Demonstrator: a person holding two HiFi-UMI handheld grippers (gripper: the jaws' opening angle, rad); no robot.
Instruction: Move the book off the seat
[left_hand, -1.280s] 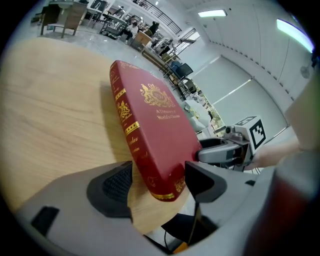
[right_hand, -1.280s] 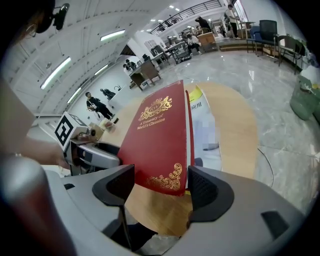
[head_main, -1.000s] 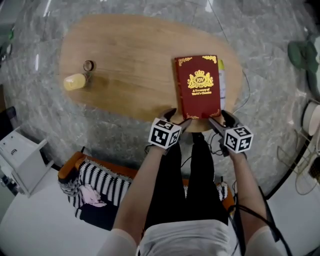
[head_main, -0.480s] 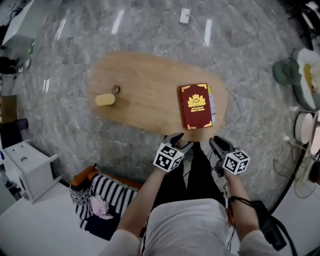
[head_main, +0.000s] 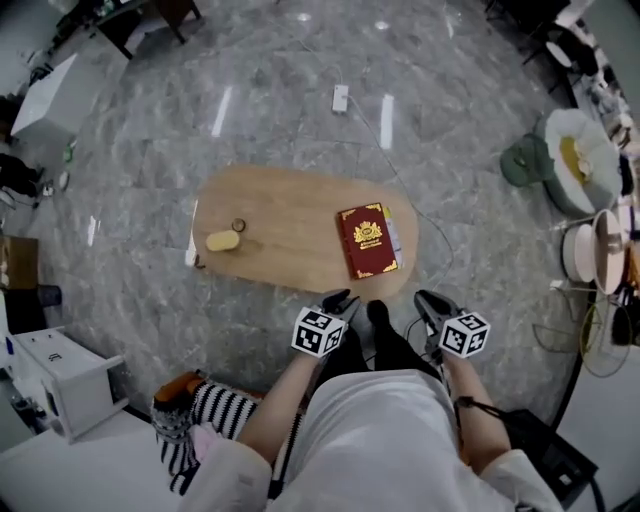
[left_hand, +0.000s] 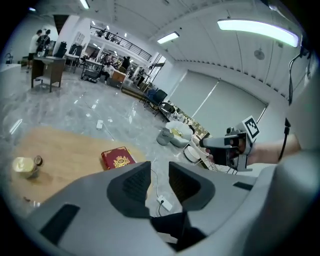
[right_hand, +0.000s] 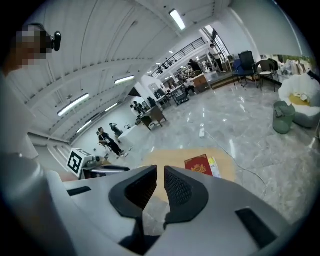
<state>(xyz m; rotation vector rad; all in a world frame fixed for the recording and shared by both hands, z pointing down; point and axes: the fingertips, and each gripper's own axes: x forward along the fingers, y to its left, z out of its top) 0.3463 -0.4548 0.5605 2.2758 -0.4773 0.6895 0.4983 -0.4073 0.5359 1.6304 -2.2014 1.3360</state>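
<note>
The book (head_main: 367, 240) lies flat, red cover up, at the right end of the oval wooden surface (head_main: 280, 215). It rests on a thinner booklet (head_main: 393, 235) whose edge shows along its right side. A second ago both grippers were at the book's near edge with jaws wide. Now they are pulled back against the person's body and well apart from it, and the whole surface sits farther off in the head view, as if the person has straightened up and stepped back.

The left gripper (head_main: 338, 300) holds nothing, and its jaws are closing on empty air with a clear gap between the pads. The right gripper (head_main: 430, 303) is empty too, and its jaws are closing until only a slit remains.

The striped seat (head_main: 215, 410) is behind and to the person's left, with no book visible on it. By my reading the move is done: the book is released on the surface and the grippers are retiring.
</note>
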